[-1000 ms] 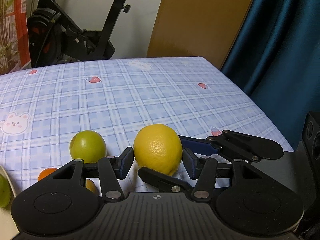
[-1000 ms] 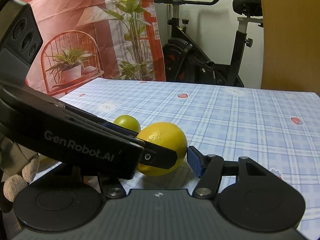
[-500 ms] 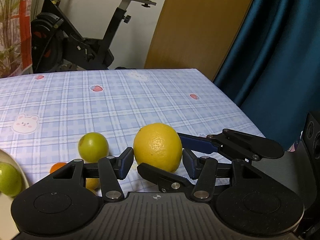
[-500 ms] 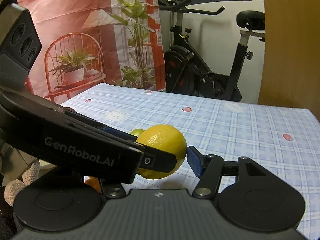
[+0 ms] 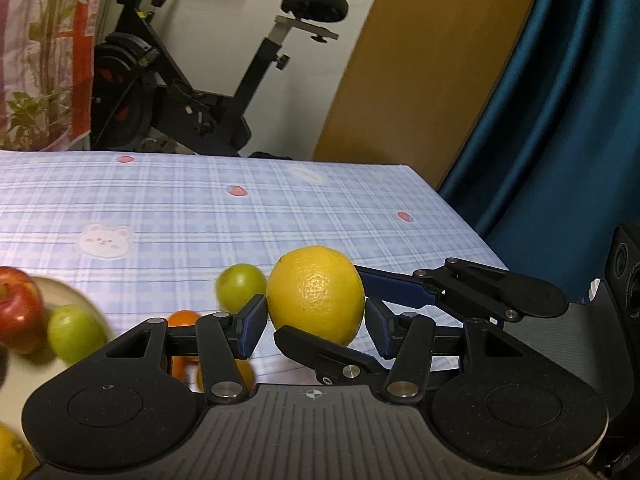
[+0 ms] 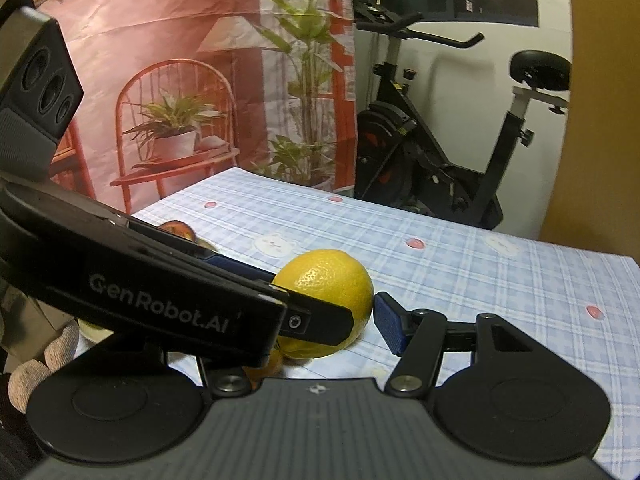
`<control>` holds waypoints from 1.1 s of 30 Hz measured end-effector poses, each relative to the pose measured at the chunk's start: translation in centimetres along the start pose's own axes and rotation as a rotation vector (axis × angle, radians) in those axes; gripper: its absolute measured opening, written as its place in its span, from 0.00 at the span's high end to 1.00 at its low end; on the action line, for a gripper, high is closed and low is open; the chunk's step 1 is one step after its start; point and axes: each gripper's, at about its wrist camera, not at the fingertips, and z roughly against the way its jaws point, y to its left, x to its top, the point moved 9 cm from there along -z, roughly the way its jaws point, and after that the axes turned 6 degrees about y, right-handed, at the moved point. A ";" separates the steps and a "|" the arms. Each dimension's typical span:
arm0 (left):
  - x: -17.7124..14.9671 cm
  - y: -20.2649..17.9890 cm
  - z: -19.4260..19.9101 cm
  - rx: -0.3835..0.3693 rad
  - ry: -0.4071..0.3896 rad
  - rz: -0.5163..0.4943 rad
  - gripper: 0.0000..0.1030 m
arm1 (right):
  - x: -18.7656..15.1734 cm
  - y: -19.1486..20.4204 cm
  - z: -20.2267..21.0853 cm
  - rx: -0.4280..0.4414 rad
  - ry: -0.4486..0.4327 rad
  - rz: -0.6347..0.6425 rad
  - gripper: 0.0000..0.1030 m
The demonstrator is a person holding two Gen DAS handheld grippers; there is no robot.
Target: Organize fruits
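Lemon (image 5: 316, 294) sits above the checked tablecloth (image 5: 192, 208), between both sets of tongs. Right gripper (image 6: 352, 304) clamps it: blue pad touches its right side, far finger crosses its other side. Left gripper (image 5: 316, 322) brackets it, jaws spread, small gaps both sides. Green fruit (image 5: 240, 286) just behind-left; small orange (image 5: 184, 318) nearer; plate (image 5: 52, 292) with red apple (image 5: 18, 308) far left.

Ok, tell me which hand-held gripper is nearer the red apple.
Left. The left hand-held gripper is right of the red apple; the right hand-held gripper lies farther, past the lemon.
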 end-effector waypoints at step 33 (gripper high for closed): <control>-3.8 12.4 5.5 0.072 -0.044 0.278 0.54 | -0.8 8.7 -5.5 0.118 0.126 0.124 0.62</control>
